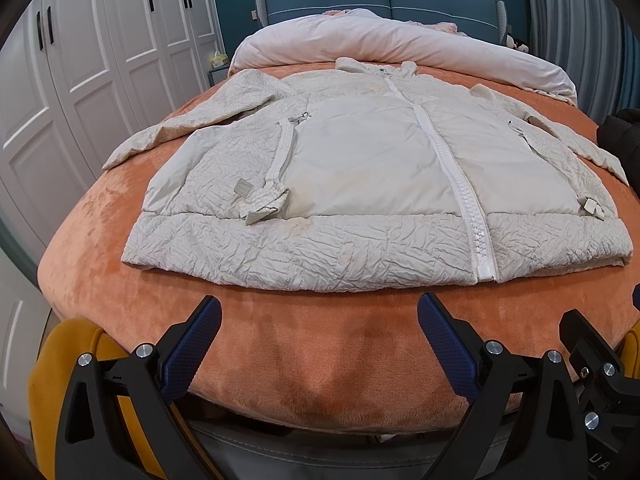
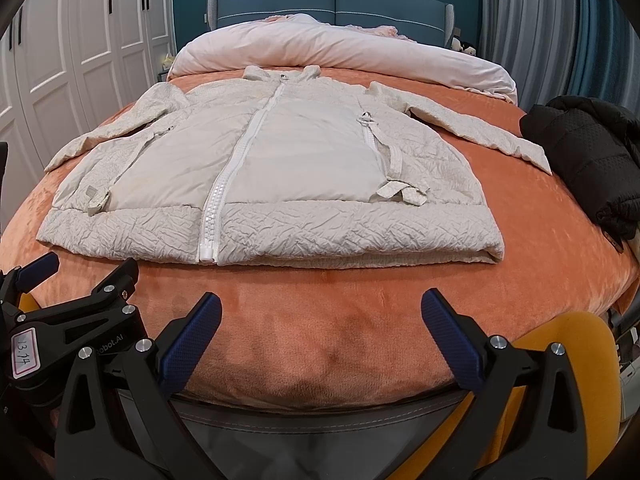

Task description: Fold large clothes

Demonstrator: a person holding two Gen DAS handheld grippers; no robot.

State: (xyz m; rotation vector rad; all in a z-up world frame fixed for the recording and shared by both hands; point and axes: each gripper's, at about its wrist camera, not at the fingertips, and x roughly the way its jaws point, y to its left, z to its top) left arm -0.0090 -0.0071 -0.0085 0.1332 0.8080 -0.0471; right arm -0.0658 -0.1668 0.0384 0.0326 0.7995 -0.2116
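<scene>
A cream-white quilted jacket (image 1: 360, 168) lies flat and zipped on the orange bed cover (image 1: 304, 344), hem toward me, sleeves spread out to both sides. It also shows in the right wrist view (image 2: 280, 168). My left gripper (image 1: 319, 312) is open and empty, held over the bed's near edge, just short of the hem. My right gripper (image 2: 321, 308) is open and empty, also short of the hem. The left gripper's body shows at the left of the right wrist view (image 2: 72, 304).
A black jacket (image 2: 584, 160) lies on the bed's right side. A rolled pink duvet (image 2: 340, 48) lies across the head of the bed, before a blue headboard (image 2: 332, 0). White wardrobes (image 1: 100, 60) stand at the left. A yellow chair (image 2: 560, 380) is below the grippers.
</scene>
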